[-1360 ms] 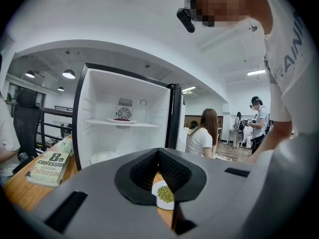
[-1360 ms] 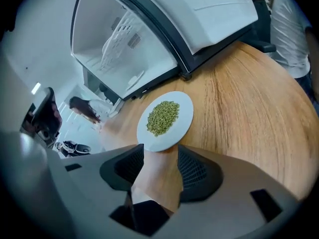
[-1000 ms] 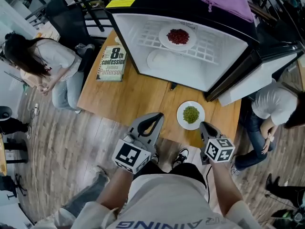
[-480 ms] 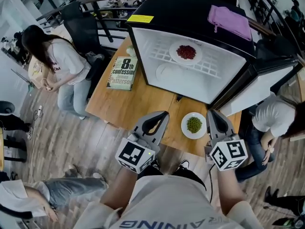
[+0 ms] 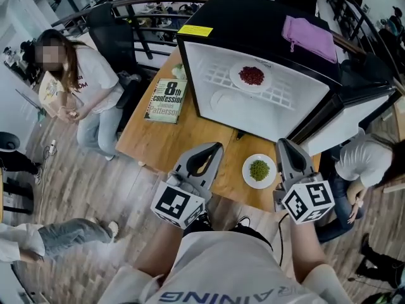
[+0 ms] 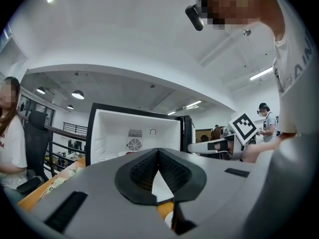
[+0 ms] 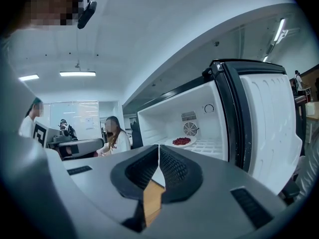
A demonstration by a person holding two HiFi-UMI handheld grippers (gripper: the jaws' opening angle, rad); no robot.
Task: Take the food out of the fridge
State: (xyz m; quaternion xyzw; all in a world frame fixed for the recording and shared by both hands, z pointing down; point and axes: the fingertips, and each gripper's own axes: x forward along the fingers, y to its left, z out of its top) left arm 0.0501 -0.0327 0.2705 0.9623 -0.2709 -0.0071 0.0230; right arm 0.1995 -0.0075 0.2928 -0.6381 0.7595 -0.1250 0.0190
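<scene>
The fridge [image 5: 243, 14] stands open on the wooden table [image 5: 171, 138], its door [image 5: 352, 115] swung out to its right side, and the job looks about half done. One white plate of green food [image 5: 259, 170] already sits on the table just in front of the fridge opening, a little toward the door side. A second plate of red food [image 5: 252, 76] still rests inside the fridge on the white wire shelf [image 5: 278, 88], so that one is left to fetch. Both tools hang in front of the fridge, nearer the person than the green plate, pointing roughly level at the opening. The left gripper [image 6: 158, 152] has its jaws pressed together with nothing between them, and the right gripper [image 7: 159, 147] is likewise closed and empty. Judging by this, what remains is to open a gripper, reach into the fridge, take the red plate by its rim and bring it out onto the table in front
</scene>
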